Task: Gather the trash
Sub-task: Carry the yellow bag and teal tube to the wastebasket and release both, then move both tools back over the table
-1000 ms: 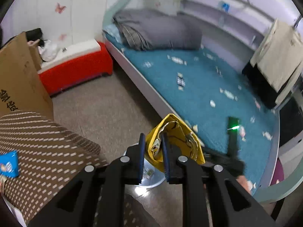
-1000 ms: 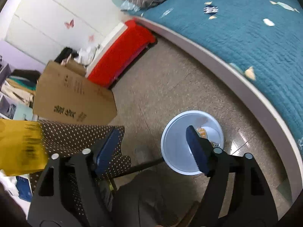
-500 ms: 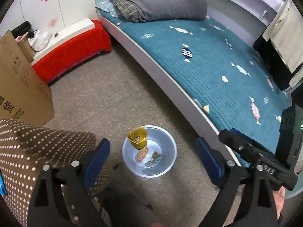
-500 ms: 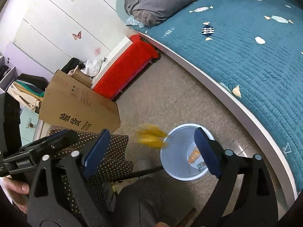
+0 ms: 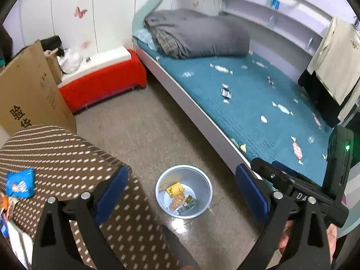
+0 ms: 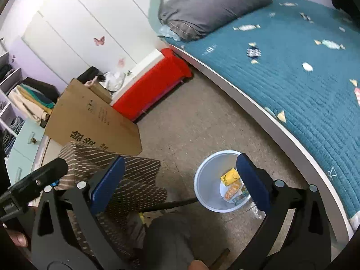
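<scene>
1. Hovering above the floor, the left hand-held gripper (image 5: pixel 182 193) has its blue pads spread wide and holds nothing.
2. The right hand-held gripper (image 6: pixel 180 180) is likewise spread wide and empty.
3. A yellow wrapper (image 5: pixel 175 189) lies inside the pale bin (image 5: pixel 202 204) with other packets, on the floor beside the bed (image 5: pixel 258 117).
4. A blue packet (image 5: pixel 20 183) rests on the dotted brown desk (image 5: pixel 67 157).

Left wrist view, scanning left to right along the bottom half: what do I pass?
Blue snack packet on the brown dotted cloth → round grey plastic trash bin holding the yellow wrapper → teal quilted bed.
</scene>
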Demonstrator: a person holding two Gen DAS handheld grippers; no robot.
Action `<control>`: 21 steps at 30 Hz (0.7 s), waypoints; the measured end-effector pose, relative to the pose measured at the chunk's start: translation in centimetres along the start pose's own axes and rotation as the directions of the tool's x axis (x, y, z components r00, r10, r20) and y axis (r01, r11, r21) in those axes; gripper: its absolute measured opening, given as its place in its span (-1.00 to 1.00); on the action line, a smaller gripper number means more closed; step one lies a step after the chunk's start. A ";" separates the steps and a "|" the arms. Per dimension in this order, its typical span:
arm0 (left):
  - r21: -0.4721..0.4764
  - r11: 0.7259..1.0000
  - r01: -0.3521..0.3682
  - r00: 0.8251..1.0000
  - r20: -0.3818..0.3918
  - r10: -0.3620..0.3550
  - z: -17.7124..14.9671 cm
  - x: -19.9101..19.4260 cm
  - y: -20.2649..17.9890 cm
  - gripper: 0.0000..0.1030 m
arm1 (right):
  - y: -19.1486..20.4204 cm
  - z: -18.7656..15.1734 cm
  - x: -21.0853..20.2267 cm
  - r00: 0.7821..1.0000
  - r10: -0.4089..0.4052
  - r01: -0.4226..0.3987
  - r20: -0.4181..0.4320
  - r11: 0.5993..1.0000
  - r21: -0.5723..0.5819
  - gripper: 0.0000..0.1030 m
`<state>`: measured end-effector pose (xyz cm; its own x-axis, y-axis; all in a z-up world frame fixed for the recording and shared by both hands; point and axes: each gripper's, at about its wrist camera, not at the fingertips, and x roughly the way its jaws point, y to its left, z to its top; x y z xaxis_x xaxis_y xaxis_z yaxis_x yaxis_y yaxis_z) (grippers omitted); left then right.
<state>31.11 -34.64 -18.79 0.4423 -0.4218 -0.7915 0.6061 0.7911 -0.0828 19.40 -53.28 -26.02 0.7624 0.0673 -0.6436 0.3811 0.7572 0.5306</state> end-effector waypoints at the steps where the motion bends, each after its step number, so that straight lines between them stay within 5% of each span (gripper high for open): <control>1: -0.002 1.000 -0.003 1.000 0.021 0.003 -0.3 -1.1 0.2 0.83 | 0.5 0.0 -0.4 1.000 0.003 -0.003 0.004 1.000 -0.010 0.88; 9: -0.022 1.000 -0.011 0.992 0.125 0.014 -3.0 -7.6 2.0 0.87 | 7.0 -1.1 -3.8 0.998 0.051 -0.047 0.033 0.993 -0.112 0.88; 21: -0.088 0.991 -0.104 0.966 0.230 0.122 -8.0 -16.3 8.2 0.87 | 17.3 -4.6 -5.6 0.991 0.132 -0.125 0.004 0.949 -0.290 0.88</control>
<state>23.58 -17.74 -11.41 0.6529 -0.4124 -0.6354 0.4959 0.8668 -0.0530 19.26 -37.55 -15.77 0.8082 0.1635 -0.5658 0.1150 0.8984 0.4239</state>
